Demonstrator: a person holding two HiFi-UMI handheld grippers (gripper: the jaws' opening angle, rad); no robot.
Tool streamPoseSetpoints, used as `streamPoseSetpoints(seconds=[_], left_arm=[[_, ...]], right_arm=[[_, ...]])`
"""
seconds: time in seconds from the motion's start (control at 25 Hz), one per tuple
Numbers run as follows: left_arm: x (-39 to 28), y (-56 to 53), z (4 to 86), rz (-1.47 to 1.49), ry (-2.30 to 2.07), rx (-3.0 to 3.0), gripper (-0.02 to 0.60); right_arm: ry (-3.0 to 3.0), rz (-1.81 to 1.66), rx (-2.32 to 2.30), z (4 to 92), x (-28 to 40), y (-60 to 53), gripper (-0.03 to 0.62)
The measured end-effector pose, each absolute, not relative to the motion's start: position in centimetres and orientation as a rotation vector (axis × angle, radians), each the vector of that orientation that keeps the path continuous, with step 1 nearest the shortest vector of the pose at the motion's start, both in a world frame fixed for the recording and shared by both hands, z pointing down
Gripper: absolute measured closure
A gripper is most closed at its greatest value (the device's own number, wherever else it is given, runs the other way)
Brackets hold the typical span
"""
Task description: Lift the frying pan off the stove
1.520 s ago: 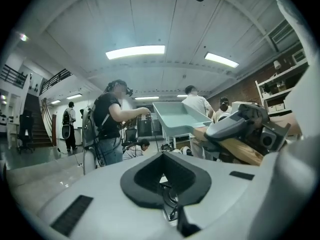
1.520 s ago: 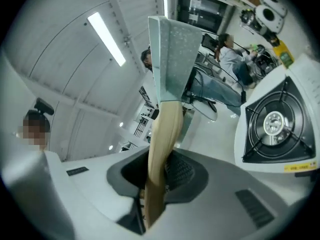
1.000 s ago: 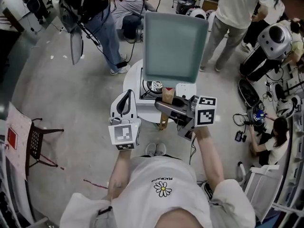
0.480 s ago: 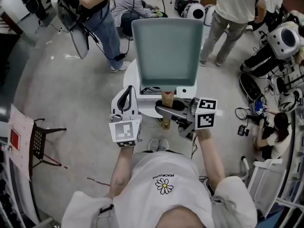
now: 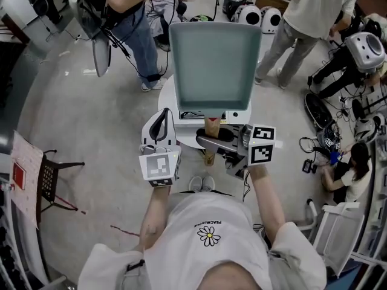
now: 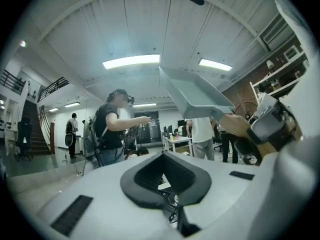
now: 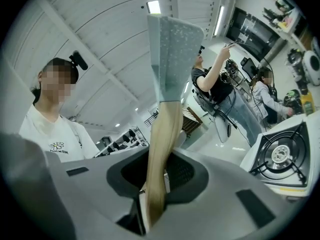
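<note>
- Head view shows the square frying pan (image 5: 211, 62) raised and tipped up, well above the gas stove (image 5: 237, 115); the lift looks essentially done
- Right gripper (image 5: 211, 139) pinches the pan's wooden handle (image 5: 212, 125) between its jaws; left gripper (image 5: 161, 118), just beside it, is pressed together on nothing
- Next, I judge, calls for a firm grip, as the pan's weight sits far out past the handle
- Stove rests on a small round table (image 5: 164, 101); bystanders (image 5: 130, 29) stand near beyond it, open floor lies left
</note>
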State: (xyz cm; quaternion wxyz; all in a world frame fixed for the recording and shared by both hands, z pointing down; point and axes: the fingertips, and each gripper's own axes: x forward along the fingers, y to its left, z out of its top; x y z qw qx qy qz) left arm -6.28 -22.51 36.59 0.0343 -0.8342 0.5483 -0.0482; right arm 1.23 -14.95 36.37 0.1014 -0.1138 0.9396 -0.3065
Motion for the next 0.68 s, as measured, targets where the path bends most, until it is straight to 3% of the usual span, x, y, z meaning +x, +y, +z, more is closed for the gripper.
streamPoseSetpoints(seconds=[0.68], left_arm=[[-8.1,-23.1,36.1,-0.145,1.689,-2.557,0.583]], right_arm=[[2.791,-0.9,-0.375,36.3,1.0,-15.0,0.519]])
